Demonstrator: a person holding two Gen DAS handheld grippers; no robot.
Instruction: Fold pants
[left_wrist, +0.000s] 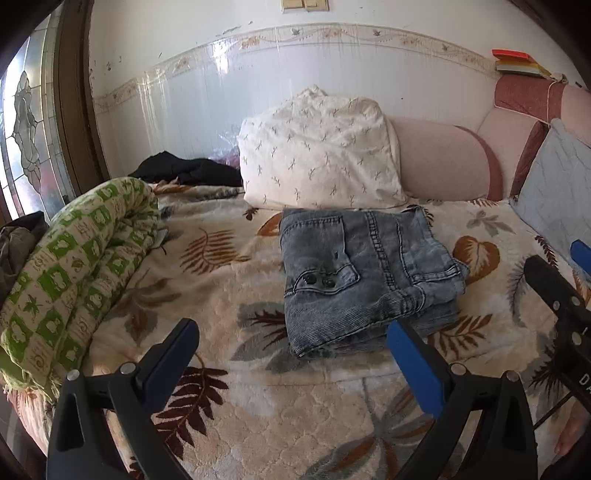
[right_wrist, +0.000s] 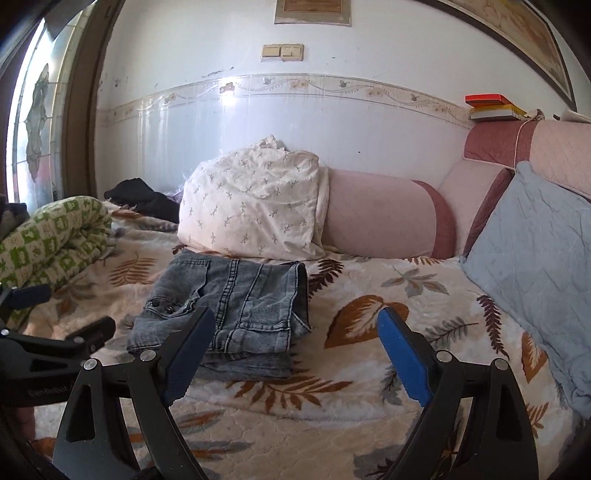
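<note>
- We see the grey washed-denim pants lying folded in a compact stack on the leaf-patterned cream blanket of the bed, just before the white sprig-print pillow.
- Our left gripper is spread wide, holding nothing.
- Our right gripper is likewise spread, near the pants.

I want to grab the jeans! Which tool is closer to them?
Left, though it's close. The left tool faces the jeans, one finger at their edge. The right tool points mostly beside them.

Folded jeans beyond spread tool
</note>
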